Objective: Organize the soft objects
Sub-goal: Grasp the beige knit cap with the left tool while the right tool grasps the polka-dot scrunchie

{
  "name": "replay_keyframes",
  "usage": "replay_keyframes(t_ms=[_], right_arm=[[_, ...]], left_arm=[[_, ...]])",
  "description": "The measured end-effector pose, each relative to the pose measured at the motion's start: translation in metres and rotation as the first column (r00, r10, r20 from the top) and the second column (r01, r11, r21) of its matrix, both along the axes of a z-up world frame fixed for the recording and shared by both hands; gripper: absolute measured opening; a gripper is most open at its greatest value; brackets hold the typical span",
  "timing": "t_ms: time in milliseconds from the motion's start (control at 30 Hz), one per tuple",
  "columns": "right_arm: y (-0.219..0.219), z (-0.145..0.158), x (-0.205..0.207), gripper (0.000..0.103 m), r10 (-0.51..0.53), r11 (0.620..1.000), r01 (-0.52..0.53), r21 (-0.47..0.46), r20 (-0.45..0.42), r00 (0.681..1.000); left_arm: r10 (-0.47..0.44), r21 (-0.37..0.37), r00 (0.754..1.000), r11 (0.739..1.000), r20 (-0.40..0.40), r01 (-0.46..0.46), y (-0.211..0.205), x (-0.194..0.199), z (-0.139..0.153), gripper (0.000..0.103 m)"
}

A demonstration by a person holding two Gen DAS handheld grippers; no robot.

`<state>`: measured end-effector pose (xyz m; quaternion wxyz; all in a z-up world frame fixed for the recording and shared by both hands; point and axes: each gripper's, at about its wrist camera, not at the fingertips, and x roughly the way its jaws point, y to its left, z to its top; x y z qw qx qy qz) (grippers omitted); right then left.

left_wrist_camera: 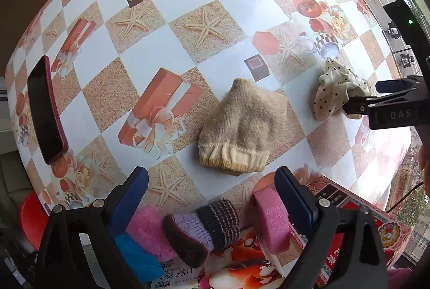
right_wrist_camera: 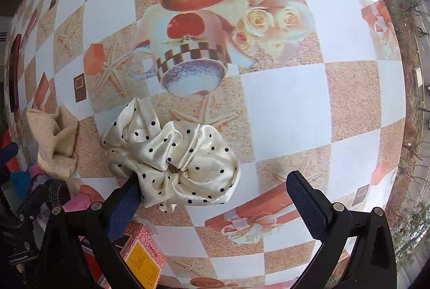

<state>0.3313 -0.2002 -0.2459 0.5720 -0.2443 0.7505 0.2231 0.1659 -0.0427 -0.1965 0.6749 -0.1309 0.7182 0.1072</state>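
Observation:
A cream polka-dot satin scrunchie point(right_wrist_camera: 172, 162) lies on the patterned table; it also shows at the right of the left wrist view point(left_wrist_camera: 336, 90). My right gripper point(right_wrist_camera: 212, 197) is open around it, its left finger touching the scrunchie's near edge. A beige knit sock point(left_wrist_camera: 242, 127) lies mid-table, also seen at the left of the right wrist view point(right_wrist_camera: 56, 141). My left gripper point(left_wrist_camera: 212, 195) is open and empty, just short of the sock. Below it lie pink sponges point(left_wrist_camera: 271, 221), a blue sponge point(left_wrist_camera: 139, 256) and a rolled purple-and-black striped sock point(left_wrist_camera: 204, 230).
A dark phone point(left_wrist_camera: 45, 114) lies near the table's left edge. A red printed box point(left_wrist_camera: 362, 213) sits at the near right, also in the right wrist view point(right_wrist_camera: 142, 254). The table point(left_wrist_camera: 174, 47) carries a checkered starfish print. A window is to the right.

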Motion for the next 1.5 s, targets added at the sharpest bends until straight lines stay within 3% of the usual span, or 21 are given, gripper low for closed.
replay_keyframes(t_ms=[67,167,300,467,567,733,800,1033,1167,1200,1267,1300,1333,1367,1400,1500], right_arm=[[-0.025,0.007,0.018,0.103,-0.07,0.998,0.07,0.0,0.023,0.997],[-0.044,0.025,0.026,0.103,-0.141,0.981,0.142,0.131,-0.021,0.99],[-0.03,0.037,0.017,0.103,-0.078,0.975,0.077,0.21,-0.006,0.997],[-0.001,0.02,0.009,0.103,0.004,0.987,-0.013,0.162,0.055,0.998],[0.005,0.003,0.009,0.103,0.024,0.991,-0.03,0.129,0.043,0.999],[0.016,-0.003,0.0,0.103,0.1,0.994,-0.105,0.04,0.102,0.99],[0.019,-0.003,-0.002,0.103,0.109,0.993,-0.114,0.035,0.112,0.988],[0.025,0.0,0.01,0.103,0.101,0.993,-0.106,0.042,0.113,0.988],[0.045,-0.015,-0.001,0.1,0.12,0.992,-0.124,0.031,0.102,0.987],[0.045,-0.013,-0.003,0.096,0.119,0.992,-0.123,0.03,0.113,0.987],[0.04,-0.003,-0.003,0.072,0.106,0.992,-0.114,0.057,0.128,0.986],[0.038,0.002,-0.002,0.065,0.1,0.991,-0.11,0.074,0.132,0.986],[0.035,0.005,-0.001,0.051,0.09,0.99,-0.102,0.095,0.128,0.988],[0.033,0.008,0.001,0.038,0.078,0.989,-0.092,0.115,0.121,0.99],[0.031,0.01,0.003,0.036,0.065,0.988,-0.08,0.13,0.116,0.991],[0.019,0.024,0.008,0.036,0.01,0.982,-0.033,0.184,0.123,0.992]], left_arm=[[-0.014,-0.007,1.0,1.0,-0.003,0.014,-0.004,0.008,-0.005,0.096],[-0.026,-0.014,1.0,1.0,-0.015,0.025,-0.009,0.017,-0.013,0.096],[-0.035,-0.001,0.999,0.999,-0.041,0.035,-0.012,0.021,-0.025,0.096],[0.016,0.006,0.998,1.0,-0.068,-0.016,-0.009,0.028,-0.042,0.096],[0.043,0.011,0.996,0.999,-0.078,-0.043,-0.003,0.027,-0.051,0.096],[0.061,0.017,0.996,0.998,-0.057,-0.061,-0.006,0.04,-0.056,0.099],[0.066,0.012,0.996,0.998,-0.062,-0.066,-0.008,0.054,-0.069,0.103],[0.102,0.012,0.993,0.995,-0.054,-0.102,-0.001,0.054,-0.075,0.103],[0.108,0.003,0.991,0.994,-0.083,-0.108,0.002,0.059,-0.076,0.101],[0.102,0.01,0.992,0.995,-0.068,-0.102,0.0,0.063,-0.068,0.095],[0.074,0.026,0.997,0.997,-0.038,-0.073,-0.008,0.069,-0.058,0.076],[0.058,0.031,0.998,0.998,-0.031,-0.057,-0.011,0.07,-0.053,0.061],[0.04,0.039,0.999,0.998,-0.026,-0.039,-0.013,0.072,-0.05,0.042],[0.028,0.036,0.999,0.999,-0.019,-0.027,-0.015,0.074,-0.048,0.031],[0.027,0.021,1.0,0.999,-0.012,-0.027,-0.015,0.074,-0.046,0.018],[0.048,0.024,0.998,0.999,0.028,-0.049,-0.014,0.069,-0.033,0.017]])
